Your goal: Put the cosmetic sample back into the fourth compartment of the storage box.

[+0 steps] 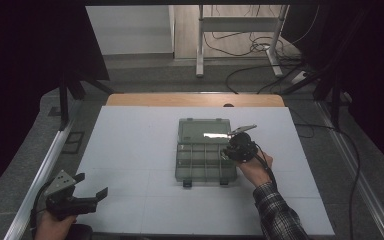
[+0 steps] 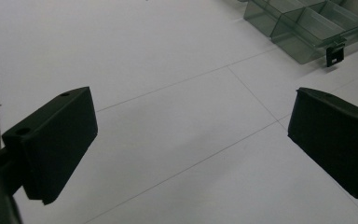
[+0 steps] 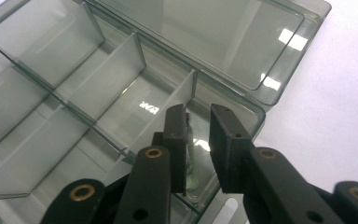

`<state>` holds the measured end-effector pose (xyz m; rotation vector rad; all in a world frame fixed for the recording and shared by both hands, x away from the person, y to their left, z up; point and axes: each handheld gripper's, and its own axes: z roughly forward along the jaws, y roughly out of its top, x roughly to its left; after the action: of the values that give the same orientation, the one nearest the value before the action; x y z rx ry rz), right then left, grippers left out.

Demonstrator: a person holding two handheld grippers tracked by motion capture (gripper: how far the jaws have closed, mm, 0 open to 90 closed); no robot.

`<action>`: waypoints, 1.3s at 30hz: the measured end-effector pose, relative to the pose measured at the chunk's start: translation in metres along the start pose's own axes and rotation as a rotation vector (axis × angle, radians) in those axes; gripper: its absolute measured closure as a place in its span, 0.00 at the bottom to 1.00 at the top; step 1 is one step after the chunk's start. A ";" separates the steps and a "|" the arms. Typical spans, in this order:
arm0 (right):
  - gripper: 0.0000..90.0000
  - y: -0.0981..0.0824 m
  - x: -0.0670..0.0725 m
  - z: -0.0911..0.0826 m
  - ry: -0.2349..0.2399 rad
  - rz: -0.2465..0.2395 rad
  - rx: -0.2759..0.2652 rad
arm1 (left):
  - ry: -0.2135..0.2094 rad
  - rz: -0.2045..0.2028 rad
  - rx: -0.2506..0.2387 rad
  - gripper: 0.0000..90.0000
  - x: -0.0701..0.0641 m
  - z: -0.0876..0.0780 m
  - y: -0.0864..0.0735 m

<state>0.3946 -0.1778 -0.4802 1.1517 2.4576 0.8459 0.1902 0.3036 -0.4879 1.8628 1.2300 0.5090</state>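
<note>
A clear grey compartment box (image 1: 205, 162) lies open in the middle of the white table, its lid (image 1: 203, 131) folded flat behind it. My right gripper (image 1: 227, 152) hangs over the box's right rear compartment. In the right gripper view its jaws (image 3: 198, 116) point down into that compartment (image 3: 200, 154) with a narrow gap between them. A small pale thing (image 3: 192, 136) sits low in the gap against one pad; I cannot tell what it is. My left gripper (image 1: 92, 184) rests near the table's front left corner, open wide (image 2: 191, 135) with nothing between its jaws.
The box's other compartments (image 3: 74, 93) look empty. Its two dark latches (image 2: 335, 53) hang on its front edge. A white mat (image 1: 130, 150) covers the table, with a metal rail (image 1: 40, 170) along the left side. Cables and a frame stand on the floor beyond.
</note>
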 end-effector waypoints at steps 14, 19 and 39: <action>0.65 0.001 0.008 -0.007 0.045 -0.013 -0.017 | -0.002 0.000 -0.001 0.02 0.000 0.000 0.000; 0.55 0.000 0.013 -0.009 0.036 -0.016 -0.027 | -0.002 -0.002 -0.002 0.02 0.000 0.000 0.000; 0.28 -0.002 0.019 -0.024 0.100 0.005 -0.074 | -0.005 -0.003 -0.002 0.02 0.000 0.000 0.000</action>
<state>0.3699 -0.1736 -0.4628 1.1160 2.4802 1.0099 0.1902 0.3040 -0.4879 1.8592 1.2288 0.5035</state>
